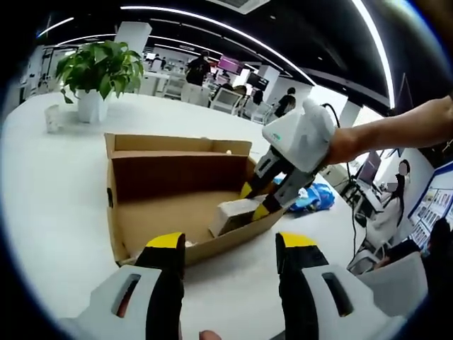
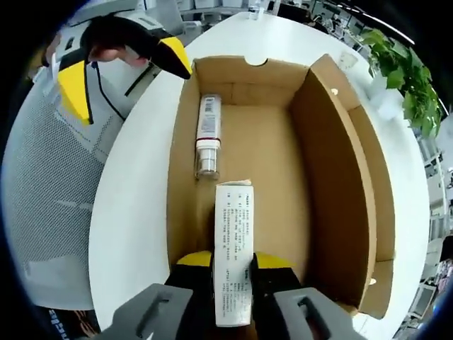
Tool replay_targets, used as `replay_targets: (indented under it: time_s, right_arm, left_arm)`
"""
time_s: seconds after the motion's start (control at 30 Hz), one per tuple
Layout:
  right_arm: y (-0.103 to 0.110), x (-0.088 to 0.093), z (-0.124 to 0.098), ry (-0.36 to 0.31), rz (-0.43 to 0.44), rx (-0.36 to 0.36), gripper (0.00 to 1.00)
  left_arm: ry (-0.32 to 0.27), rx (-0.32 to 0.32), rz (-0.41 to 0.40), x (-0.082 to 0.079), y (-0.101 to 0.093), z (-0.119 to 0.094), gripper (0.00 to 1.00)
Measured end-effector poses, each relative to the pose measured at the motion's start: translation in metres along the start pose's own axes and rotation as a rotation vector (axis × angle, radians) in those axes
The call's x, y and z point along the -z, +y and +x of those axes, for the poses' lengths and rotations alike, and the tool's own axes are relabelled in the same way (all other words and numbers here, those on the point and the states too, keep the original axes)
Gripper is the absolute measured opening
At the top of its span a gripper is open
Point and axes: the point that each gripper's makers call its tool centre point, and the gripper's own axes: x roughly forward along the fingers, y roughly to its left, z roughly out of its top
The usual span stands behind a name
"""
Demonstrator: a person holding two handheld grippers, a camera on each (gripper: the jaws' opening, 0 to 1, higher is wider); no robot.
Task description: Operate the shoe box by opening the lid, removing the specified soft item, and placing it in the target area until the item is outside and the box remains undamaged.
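The brown shoe box (image 1: 141,227) (image 2: 325,142) stands on the white table with its lid (image 1: 177,145) (image 2: 386,184) folded back. Inside lie a white soft packet (image 1: 233,212) (image 2: 233,234) with printed text and a small white bottle (image 2: 207,134) on its side. My right gripper (image 2: 233,261) (image 1: 255,200) reaches into the box and is shut on the near end of the packet. My left gripper (image 1: 232,244) (image 2: 124,71) hovers just outside the box's near wall, open, with nothing between its fingers.
A potted plant (image 1: 99,71) (image 2: 400,64) and a small cup (image 1: 53,117) stand on the table beyond the box. A blue crumpled item (image 1: 311,198) lies near the table edge behind the right gripper. A person's grey mesh clothing (image 2: 56,198) is beside the table.
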Motion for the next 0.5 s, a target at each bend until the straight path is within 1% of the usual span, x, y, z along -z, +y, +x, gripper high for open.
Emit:
replay_targets:
  time_s: [0.1, 0.17, 0.3, 0.4, 0.5]
  right_arm:
    - [-0.004, -0.002, -0.009, -0.023, 0.026, 0.011, 0.15]
    - [-0.006, -0.002, -0.015, -0.03, 0.026, 0.017, 0.15]
    - [-0.012, 0.0, -0.025, -0.026, 0.022, 0.038, 0.15]
    - [-0.014, 0.0, -0.032, -0.036, 0.036, 0.045, 0.15]
    - [-0.015, 0.0, -0.037, -0.039, 0.032, 0.056, 0.15]
  left_arm:
    - [0.001, 0.0, -0.002, 0.0, -0.002, -0.001, 0.53]
    - [0.001, -0.001, -0.002, 0.0, -0.003, -0.001, 0.53]
    - [0.002, -0.002, -0.001, 0.0, -0.004, -0.002, 0.53]
    - [0.003, -0.001, 0.0, 0.0, -0.005, -0.002, 0.53]
    - [0.004, -0.003, 0.002, 0.0, -0.004, -0.002, 0.53]
